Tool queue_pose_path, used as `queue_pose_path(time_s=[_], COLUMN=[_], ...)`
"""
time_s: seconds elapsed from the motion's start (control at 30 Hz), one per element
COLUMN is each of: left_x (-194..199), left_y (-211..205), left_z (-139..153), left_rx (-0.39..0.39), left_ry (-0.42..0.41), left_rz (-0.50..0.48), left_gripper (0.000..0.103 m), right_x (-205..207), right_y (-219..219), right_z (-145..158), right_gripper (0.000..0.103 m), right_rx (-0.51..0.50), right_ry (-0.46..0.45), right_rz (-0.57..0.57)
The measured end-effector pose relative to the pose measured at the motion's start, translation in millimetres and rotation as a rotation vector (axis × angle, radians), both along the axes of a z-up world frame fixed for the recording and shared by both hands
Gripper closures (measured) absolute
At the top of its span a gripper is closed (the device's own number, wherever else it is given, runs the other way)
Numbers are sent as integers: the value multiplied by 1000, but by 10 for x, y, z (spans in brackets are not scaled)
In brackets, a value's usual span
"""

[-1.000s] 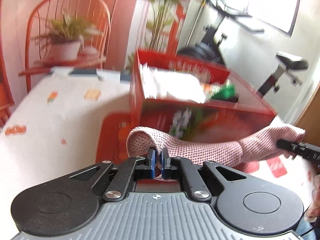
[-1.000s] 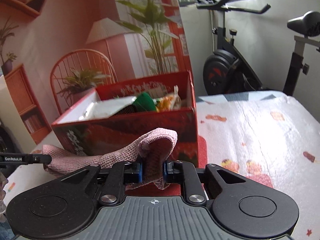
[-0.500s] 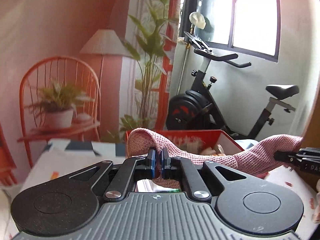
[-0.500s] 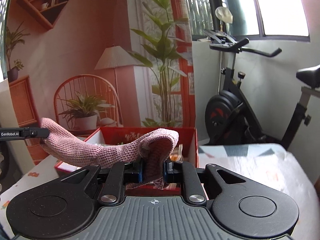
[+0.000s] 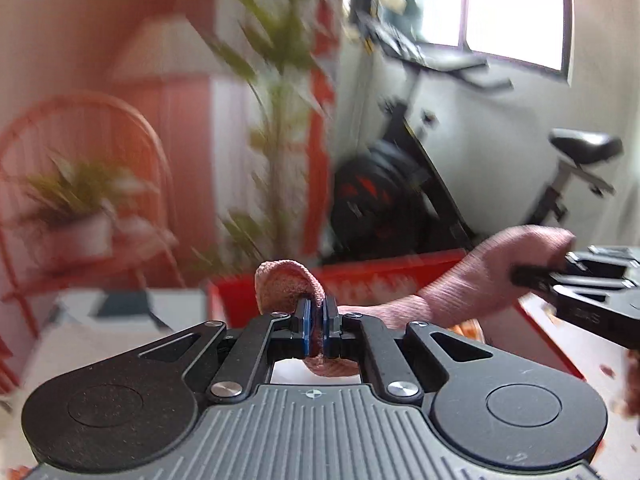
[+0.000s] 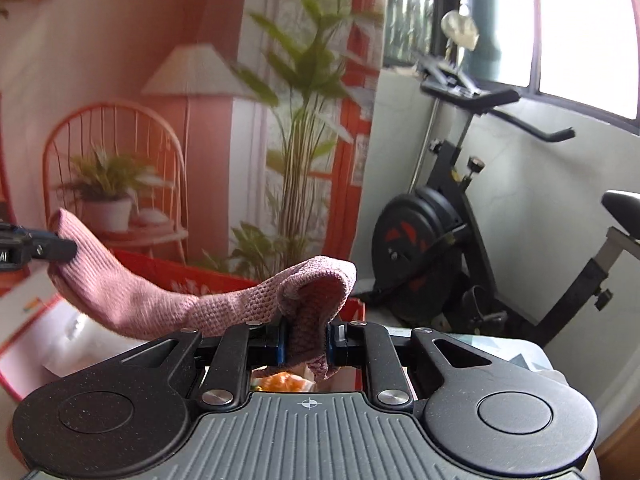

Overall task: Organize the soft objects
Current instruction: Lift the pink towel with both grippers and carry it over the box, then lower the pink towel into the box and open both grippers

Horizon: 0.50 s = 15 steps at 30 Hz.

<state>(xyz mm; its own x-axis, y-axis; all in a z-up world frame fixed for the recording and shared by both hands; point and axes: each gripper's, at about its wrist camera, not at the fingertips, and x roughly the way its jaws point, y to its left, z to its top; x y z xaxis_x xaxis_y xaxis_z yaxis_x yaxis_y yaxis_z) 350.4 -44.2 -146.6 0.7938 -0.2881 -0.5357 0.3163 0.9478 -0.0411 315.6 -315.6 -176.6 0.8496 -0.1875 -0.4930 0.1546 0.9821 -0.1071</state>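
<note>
A pink knitted cloth [image 5: 460,284] hangs stretched between my two grippers, above an open red box [image 5: 400,276]. My left gripper [image 5: 315,330] is shut on one end of the cloth, which bunches above its blue pads. My right gripper [image 6: 306,342] is shut on the other end [image 6: 316,292]. In the right wrist view the cloth [image 6: 160,304] runs left to the other gripper's tip [image 6: 44,248]. In the left wrist view the right gripper [image 5: 576,280] shows at the right edge. The red box [image 6: 192,276] holds white and orange items [image 6: 280,382], partly hidden.
The box stands on a table with a white patterned cover [image 5: 80,344]. Behind it are a wall backdrop with a chair and plant [image 6: 108,184] and an exercise bike [image 6: 448,220] by the window.
Both grippers have risen and moved forward with the cloth, from beside the box's front wall to above its opening. The cloth stays taut between them.
</note>
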Motion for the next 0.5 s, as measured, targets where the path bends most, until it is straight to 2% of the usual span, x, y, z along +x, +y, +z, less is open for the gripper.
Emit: queue_pose_path(time_s=[0.07,0.17,0.33,0.5], left_x=[107,193,276,274], left_y=[-16,-31,-30,-63], left_z=[-144,-298,-454,-526], left_rx=[-6,-12,-7,22], left_ry=[64,108,173,205], left_rz=[-22,-46,-73,-94], left_gripper=[96,96,96,96], right_x=[121,240,333,334], right_y=[27,85,122,136], right_z=[-97,-247,-455,-546], right_gripper=[87,87,87,87], right_rx=[-31,-68,-53,-18], right_ry=[52,118,197,236], right_rz=[32,80,105,110])
